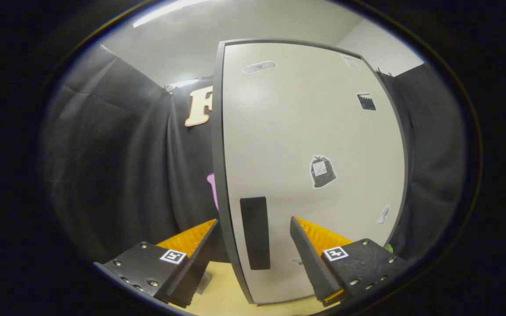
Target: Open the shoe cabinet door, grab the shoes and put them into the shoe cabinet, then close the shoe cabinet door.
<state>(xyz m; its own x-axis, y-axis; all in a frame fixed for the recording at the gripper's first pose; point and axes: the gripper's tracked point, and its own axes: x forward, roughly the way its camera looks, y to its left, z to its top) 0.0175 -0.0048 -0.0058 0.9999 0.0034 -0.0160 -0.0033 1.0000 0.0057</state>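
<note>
The shoe cabinet door (305, 131) is a tall pale panel with a dark rim, close in front of me and carrying several small stickers. Its dark upright handle (255, 232) sits near the door's left edge (218, 175). My gripper (254, 220) is open, and both the handle and that left edge stand between its fingers. The left finger (200, 245) is out beyond the door's edge, on the black-cloth side. The right finger (310, 250) is in front of the door's face. I cannot tell whether either finger touches the door.
Black cloth walls (125, 175) close the booth to the left and right of the cabinet. A light wooden surface (224, 294) shows below the door between the fingers. A small green thing (388, 248) peeks out by the door's lower right corner.
</note>
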